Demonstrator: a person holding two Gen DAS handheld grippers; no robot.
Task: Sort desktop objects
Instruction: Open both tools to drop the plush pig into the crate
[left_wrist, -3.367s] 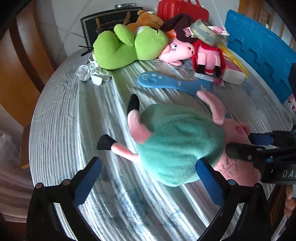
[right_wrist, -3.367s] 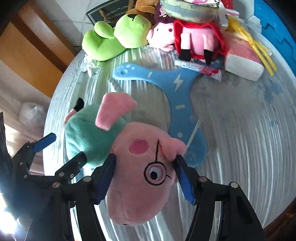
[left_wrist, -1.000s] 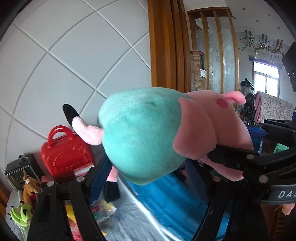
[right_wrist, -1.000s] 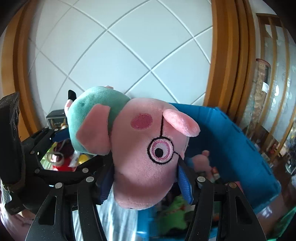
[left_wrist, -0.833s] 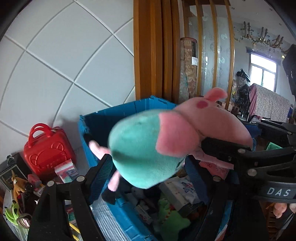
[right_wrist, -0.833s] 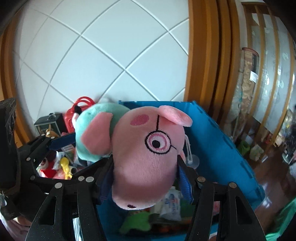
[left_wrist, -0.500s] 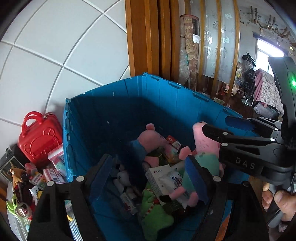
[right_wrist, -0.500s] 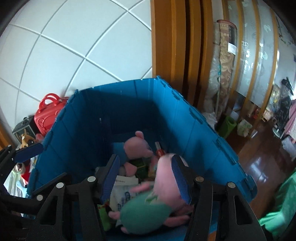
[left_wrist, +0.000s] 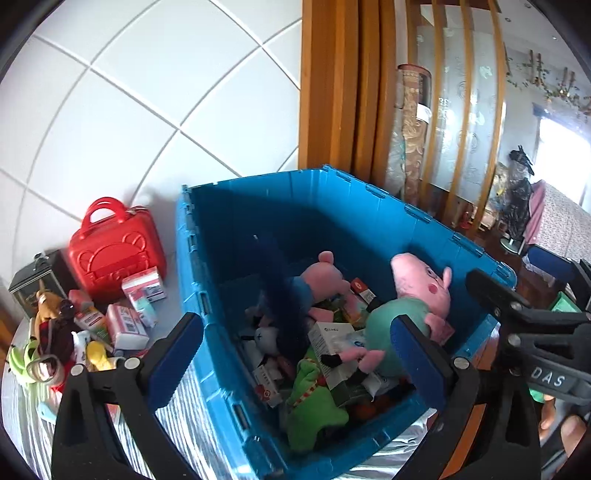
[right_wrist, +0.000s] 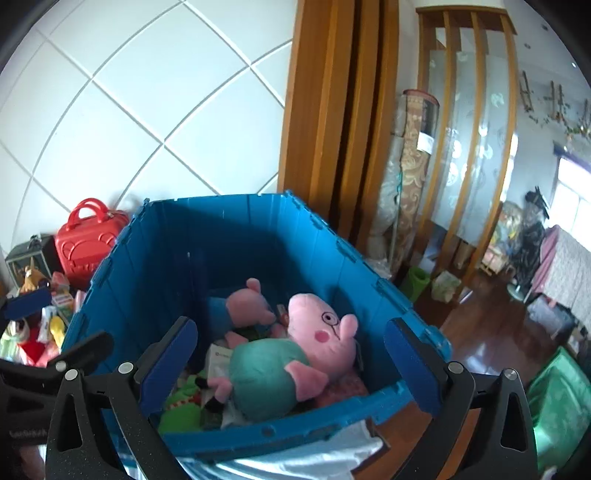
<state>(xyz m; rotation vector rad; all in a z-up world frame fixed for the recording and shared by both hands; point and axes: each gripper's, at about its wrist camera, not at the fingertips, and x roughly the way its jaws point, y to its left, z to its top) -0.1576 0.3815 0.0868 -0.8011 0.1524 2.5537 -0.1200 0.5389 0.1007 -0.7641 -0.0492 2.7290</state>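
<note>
Pig toy (right_wrist: 295, 354) in green shirt: lying inside blue bin (right_wrist: 155, 258), on other toys and boxes, head toward 2 o'clock | left gripper (left_wrist: 295, 354): jaws opening, nothing between them, above bin | right gripper (right_wrist: 291, 358): jaws opening, nothing between them, above bin | red case (left_wrist: 114, 254): on table (left_wrist: 192, 417), 9 o'clock of bin

The crate (right_wrist: 391, 295) stands at the table's (left_wrist: 192, 417) far edge, against the tiled wall (left_wrist: 147, 110). In it the pig plush (right_wrist: 280, 365) lies on top of the heap, by the near wall, head toward the right wall — a smaller pig plush (right_wrist: 247, 306) lies behind it, a frog plush (left_wrist: 314, 402) at the near-left corner. Left of the crate, along the wall, stands a toy suitcase (left_wrist: 114, 254), with small boxes (left_wrist: 133, 314) before it. Both grippers hang over the crate's near edge.
</note>
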